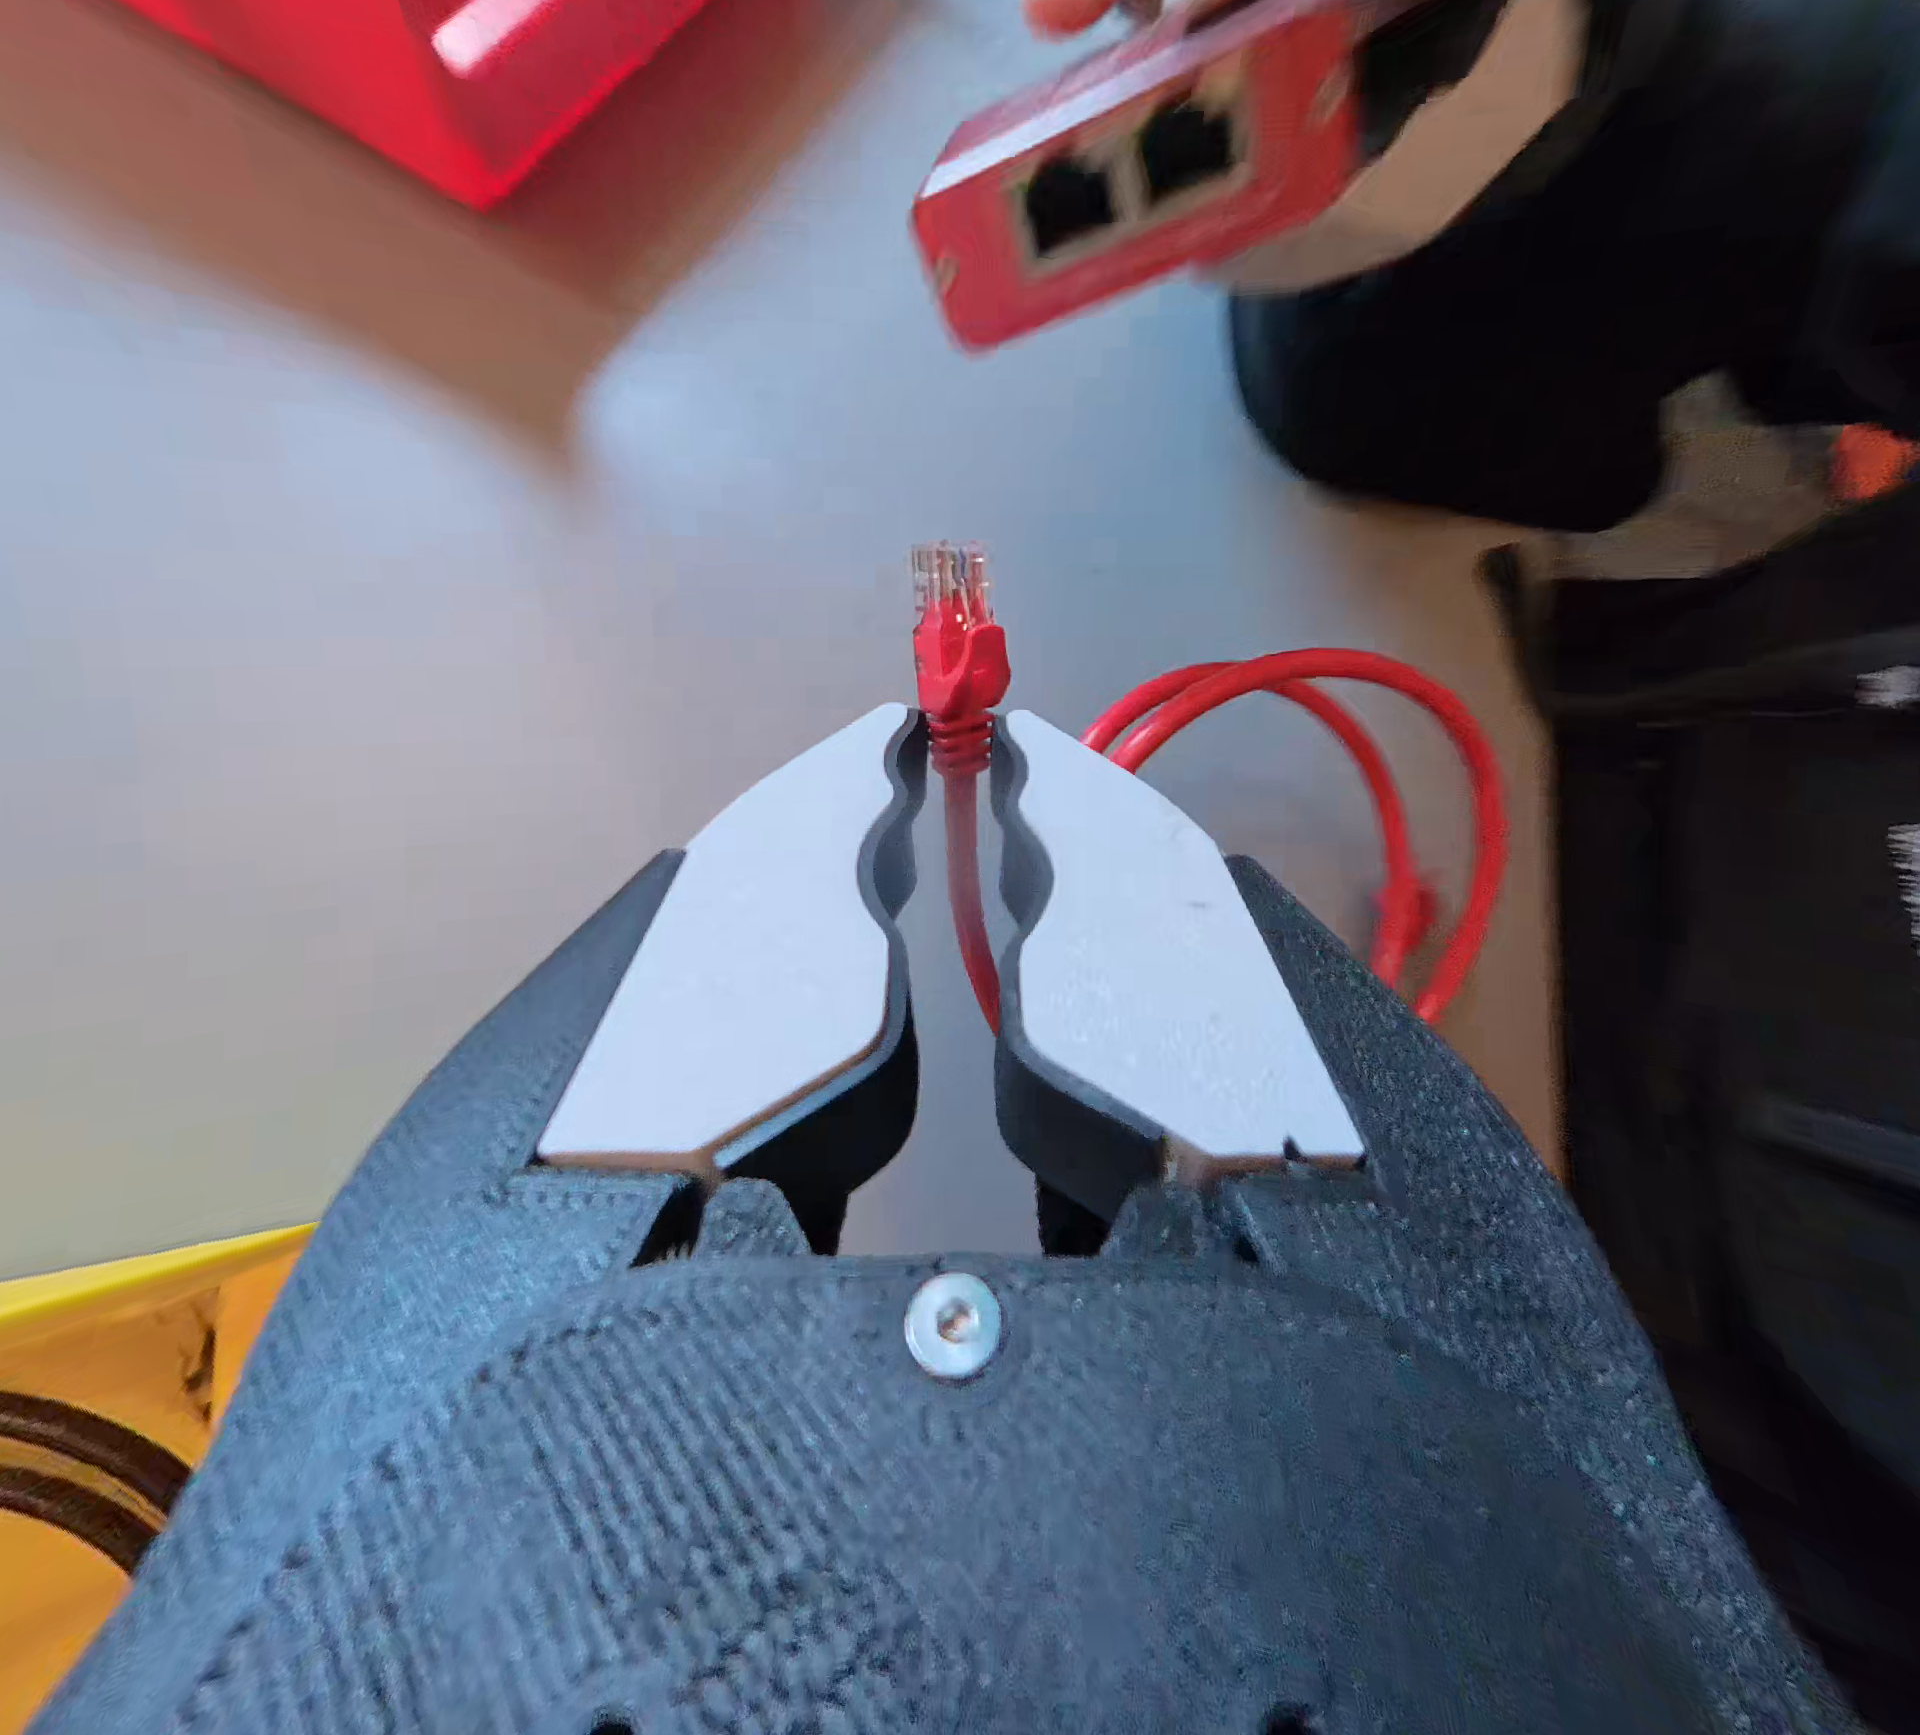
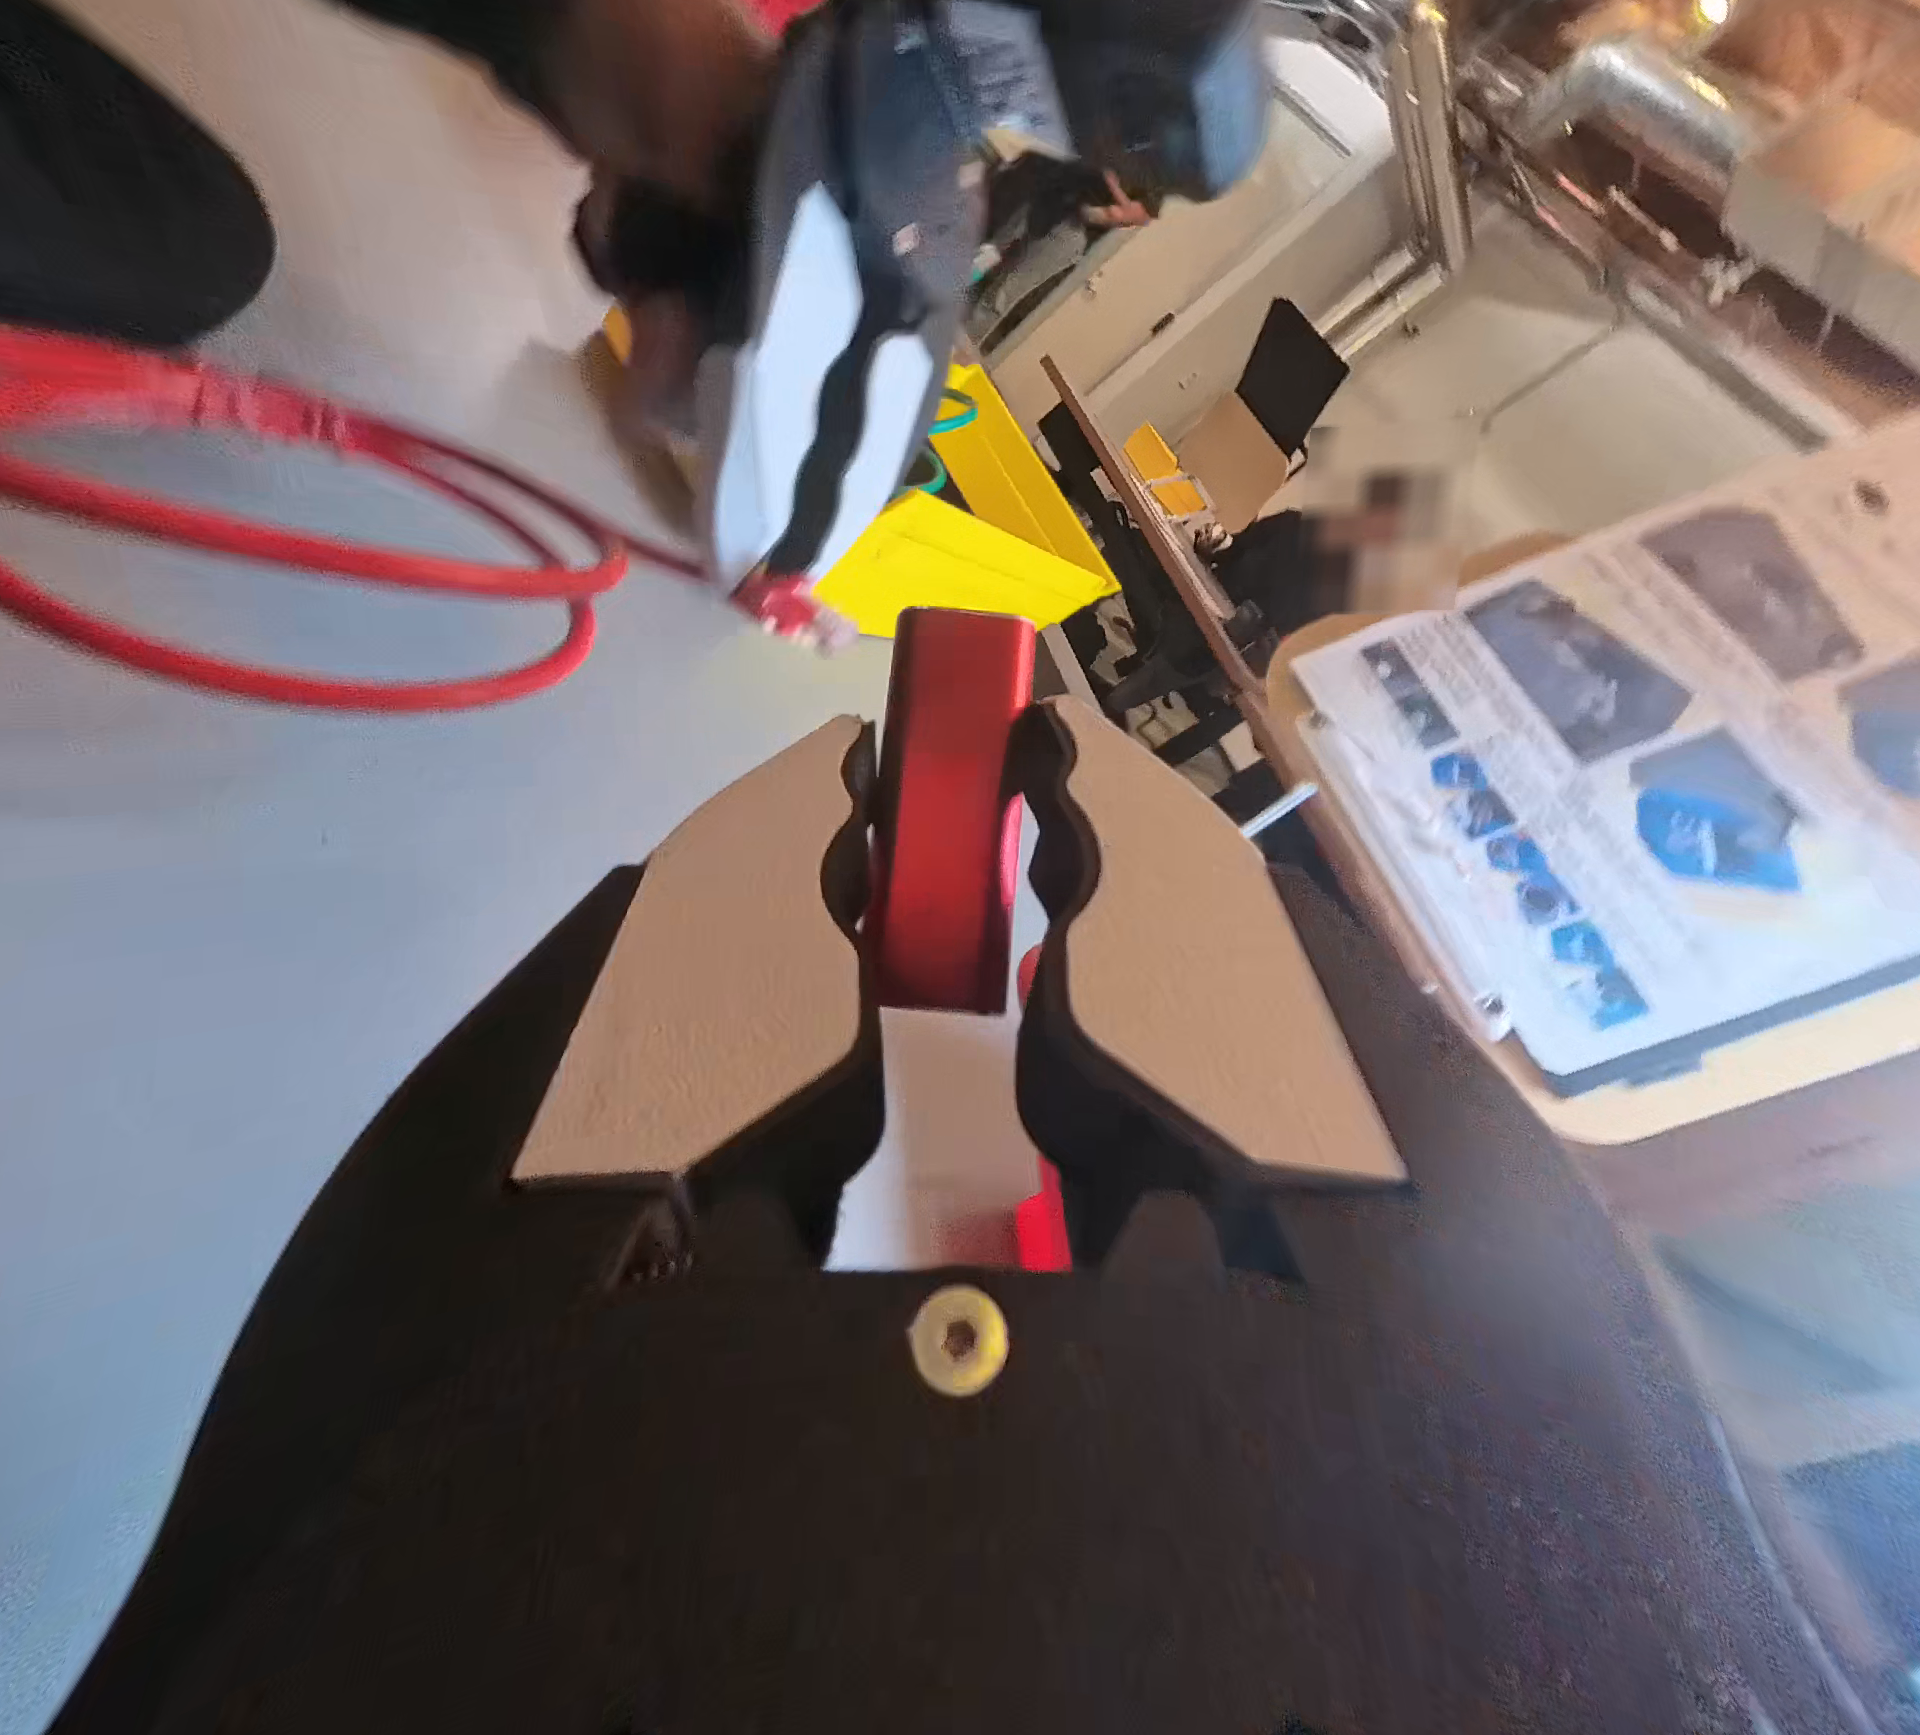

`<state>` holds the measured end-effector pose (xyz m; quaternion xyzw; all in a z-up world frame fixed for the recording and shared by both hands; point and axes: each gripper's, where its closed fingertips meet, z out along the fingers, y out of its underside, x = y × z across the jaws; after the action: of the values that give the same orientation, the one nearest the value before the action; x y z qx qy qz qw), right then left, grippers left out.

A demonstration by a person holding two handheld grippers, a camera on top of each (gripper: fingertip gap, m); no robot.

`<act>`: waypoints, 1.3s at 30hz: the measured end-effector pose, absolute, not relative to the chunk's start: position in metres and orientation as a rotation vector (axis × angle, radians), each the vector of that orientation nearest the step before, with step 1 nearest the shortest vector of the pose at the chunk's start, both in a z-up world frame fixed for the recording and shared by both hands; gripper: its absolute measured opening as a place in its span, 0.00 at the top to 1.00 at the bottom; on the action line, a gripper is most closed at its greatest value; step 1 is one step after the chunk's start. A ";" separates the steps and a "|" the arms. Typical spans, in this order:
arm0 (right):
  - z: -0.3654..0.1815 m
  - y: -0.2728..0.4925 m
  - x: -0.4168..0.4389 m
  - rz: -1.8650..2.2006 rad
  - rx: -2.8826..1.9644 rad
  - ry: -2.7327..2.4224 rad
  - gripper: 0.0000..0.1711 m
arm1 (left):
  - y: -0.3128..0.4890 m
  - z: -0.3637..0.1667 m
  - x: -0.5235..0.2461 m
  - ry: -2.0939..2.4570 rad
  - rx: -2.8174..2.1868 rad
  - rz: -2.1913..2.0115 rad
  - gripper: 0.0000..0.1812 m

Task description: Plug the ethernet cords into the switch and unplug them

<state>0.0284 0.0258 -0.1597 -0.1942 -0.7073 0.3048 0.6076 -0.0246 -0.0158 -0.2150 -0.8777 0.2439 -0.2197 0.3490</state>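
Now L hand-held gripper (image 1: 958, 729) clamps ethernet cord (image 1: 961, 646); R (image 2: 951, 729) clamps switch (image 2: 951, 812).

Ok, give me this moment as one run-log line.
left gripper: shut on red ethernet cord behind plug | right gripper: shut on red switch | both ports empty | plug short of ports, not inserted

L gripper (image 1: 958, 729) clamped; R gripper (image 2: 948, 740) clamped, both raised

Each hand-held gripper (image 1: 958, 729) has a black textured printed body, pale wavy-edged finger plates and one central screw.
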 end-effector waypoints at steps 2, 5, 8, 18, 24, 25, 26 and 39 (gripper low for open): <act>-0.164 0.014 0.027 0.599 -0.333 -1.690 0.85 | -0.027 -0.198 -0.019 0.683 -2.279 -0.655 0.94; -0.170 -0.002 0.023 0.486 -0.197 -1.752 0.84 | -0.041 -0.190 -0.006 0.794 -2.317 -0.742 0.94; -0.173 -0.015 0.021 0.428 -0.107 -1.792 0.84 | -0.049 -0.191 0.007 0.873 -2.349 -0.824 0.94; -0.184 -0.034 0.028 0.184 0.179 -1.873 0.85 | -0.064 -0.207 0.015 0.935 -2.485 -0.984 0.94; -0.190 -0.044 0.037 0.078 0.399 -1.946 0.85 | -0.076 -0.217 0.027 0.985 -2.537 -1.112 0.94; -0.192 -0.045 0.039 0.050 0.442 -1.960 0.84 | -0.075 -0.218 0.028 0.976 -2.540 -1.135 0.94; -0.193 -0.046 0.041 0.027 0.478 -1.969 0.85 | -0.075 -0.218 0.030 0.959 -2.540 -1.164 0.94; -0.194 -0.057 0.062 0.112 0.558 -2.038 0.85 | -0.076 -0.212 0.054 1.082 -2.278 -1.075 0.94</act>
<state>0.0618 -0.0572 -0.1944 0.2297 -0.8394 0.0461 0.4905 0.0538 -0.0764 -0.2121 -0.8143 0.3868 -0.3844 0.1986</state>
